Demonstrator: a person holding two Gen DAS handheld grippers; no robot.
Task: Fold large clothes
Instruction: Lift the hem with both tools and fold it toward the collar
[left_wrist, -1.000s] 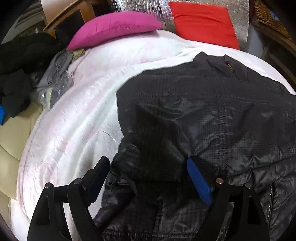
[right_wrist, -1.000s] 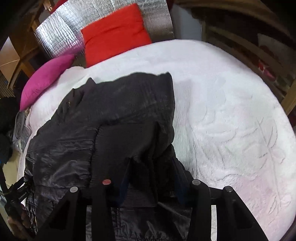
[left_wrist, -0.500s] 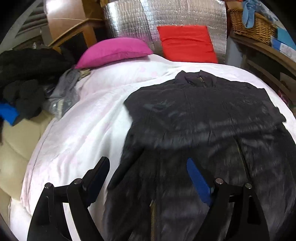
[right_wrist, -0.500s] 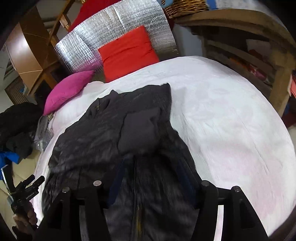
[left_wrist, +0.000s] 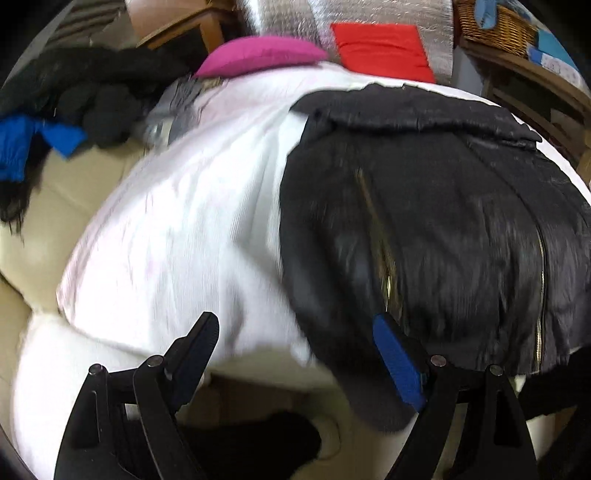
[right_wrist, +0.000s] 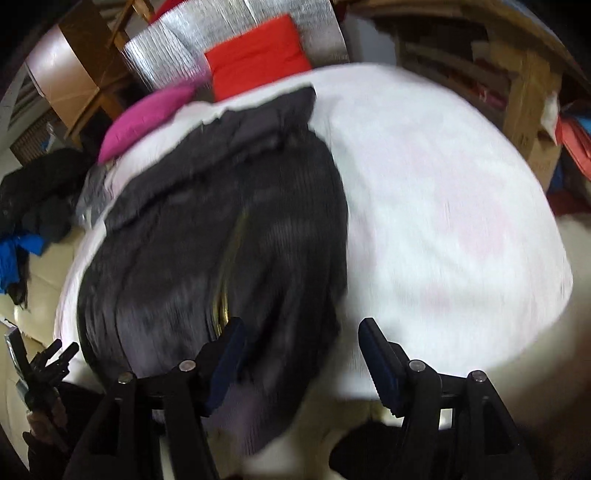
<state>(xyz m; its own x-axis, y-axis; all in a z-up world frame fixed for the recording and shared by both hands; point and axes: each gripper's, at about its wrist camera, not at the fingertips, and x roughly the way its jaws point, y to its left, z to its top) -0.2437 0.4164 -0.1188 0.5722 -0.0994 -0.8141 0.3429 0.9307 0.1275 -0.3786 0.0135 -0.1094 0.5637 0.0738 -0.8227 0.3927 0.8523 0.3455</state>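
White bed (right_wrist: 443, 184) lies bare at frame right; one black jacket (right_wrist: 221, 229) overhangs its near edge. Two cushions upper left. My left fingers (left_wrist: 291, 354) gape empty; right fingers (right_wrist: 301, 354) are opening, gripping nothing.

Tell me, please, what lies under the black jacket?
The jacket lies on a white blanket that shows on both its sides. Whatever is directly beneath the jacket is covered.

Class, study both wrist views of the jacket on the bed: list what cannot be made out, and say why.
- Black jacket, both views: fabric detail smeared by motion blur.
- Jacket hem, left wrist view: its lower part hidden behind the left gripper fingers.
- Dark clothes pile, left wrist view: individual garments unclear, cut off by the picture's edge.
- Wicker basket: contents cut by the top edge.
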